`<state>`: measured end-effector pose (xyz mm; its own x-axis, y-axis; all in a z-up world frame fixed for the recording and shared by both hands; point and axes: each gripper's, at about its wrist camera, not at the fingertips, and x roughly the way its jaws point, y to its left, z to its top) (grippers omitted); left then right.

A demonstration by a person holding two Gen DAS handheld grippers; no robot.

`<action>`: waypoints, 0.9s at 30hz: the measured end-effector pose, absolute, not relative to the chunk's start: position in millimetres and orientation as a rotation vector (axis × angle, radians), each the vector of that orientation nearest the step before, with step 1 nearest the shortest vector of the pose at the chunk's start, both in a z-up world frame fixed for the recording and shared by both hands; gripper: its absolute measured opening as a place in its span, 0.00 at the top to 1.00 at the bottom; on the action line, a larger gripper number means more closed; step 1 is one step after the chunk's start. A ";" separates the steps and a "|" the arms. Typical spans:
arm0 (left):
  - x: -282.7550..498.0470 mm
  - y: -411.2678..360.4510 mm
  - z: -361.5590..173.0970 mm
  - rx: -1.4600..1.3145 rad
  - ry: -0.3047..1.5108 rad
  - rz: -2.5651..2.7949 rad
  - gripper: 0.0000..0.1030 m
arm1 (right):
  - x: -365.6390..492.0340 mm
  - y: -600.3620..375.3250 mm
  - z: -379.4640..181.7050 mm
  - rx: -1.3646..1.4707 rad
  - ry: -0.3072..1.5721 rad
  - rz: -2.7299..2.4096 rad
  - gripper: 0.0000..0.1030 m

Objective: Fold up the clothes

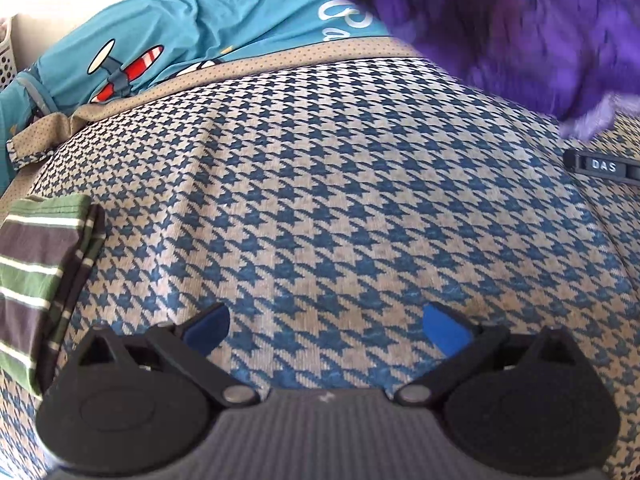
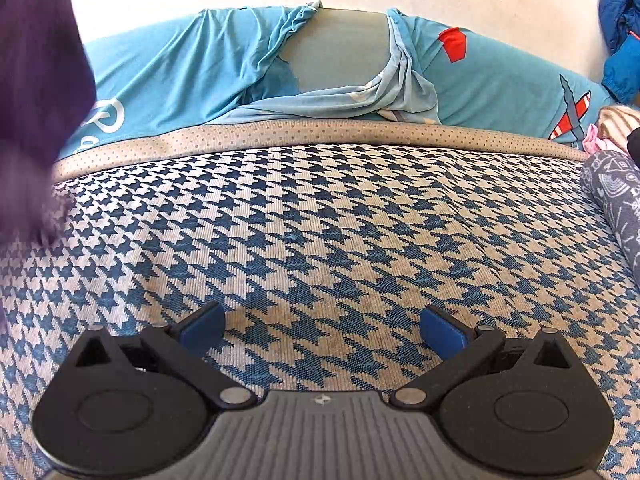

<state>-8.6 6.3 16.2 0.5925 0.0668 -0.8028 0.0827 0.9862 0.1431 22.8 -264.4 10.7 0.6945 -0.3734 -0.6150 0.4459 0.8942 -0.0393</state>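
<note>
Houndstooth cover [image 1: 320, 200], blue on beige, fills most of both views, and a dotted beige border [image 1: 280, 60] is seen along its far edge. The left gripper [image 1: 326, 330] is held low over this cover with its blue-padded fingers [image 1: 206, 328] spread wide apart, and nothing is caught between them. The right gripper [image 2: 322, 330] is held the same way, its fingers [image 2: 444, 336] apart and empty above the pattern.

A purple garment [image 1: 520, 32], blurred, is seen at the upper right of the left view, and at the upper left of the right view; whether it is held cannot be told. A striped cloth [image 1: 36, 276], green and brown, folded, lies on the cover at the lower left of the left view. Beyond the border a teal sheet [image 2: 180, 72] with a red-and-white plane print [image 1: 128, 72] is spread, rumpled at top centre of the right view. A grey patterned cloth [image 2: 616, 200] lies at the right edge of the right view, with a blue jacket [image 2: 620, 40] in the upper right corner. A black part marked "DAS" [image 1: 604, 168] shows at the right edge of the left view.
</note>
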 end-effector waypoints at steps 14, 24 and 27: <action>38.4 42.0 4.5 0.128 0.943 -0.012 0.00 | 20.9 -265.2 11.9 0.115 0.661 -0.459 0.00; 28.5 29.5 18.9 0.110 0.968 -0.025 0.00 | 20.9 -265.4 11.1 0.115 0.661 -0.458 0.00; 22.8 26.0 20.1 0.118 0.972 -0.026 0.00 | 20.5 -265.5 10.8 0.115 0.660 -0.458 0.00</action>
<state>22.8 26.0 20.1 0.5639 0.0306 -0.8253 0.0754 0.9932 0.0884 20.5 -265.5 10.8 0.6943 -0.3737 -0.6151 0.4454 0.8944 -0.0406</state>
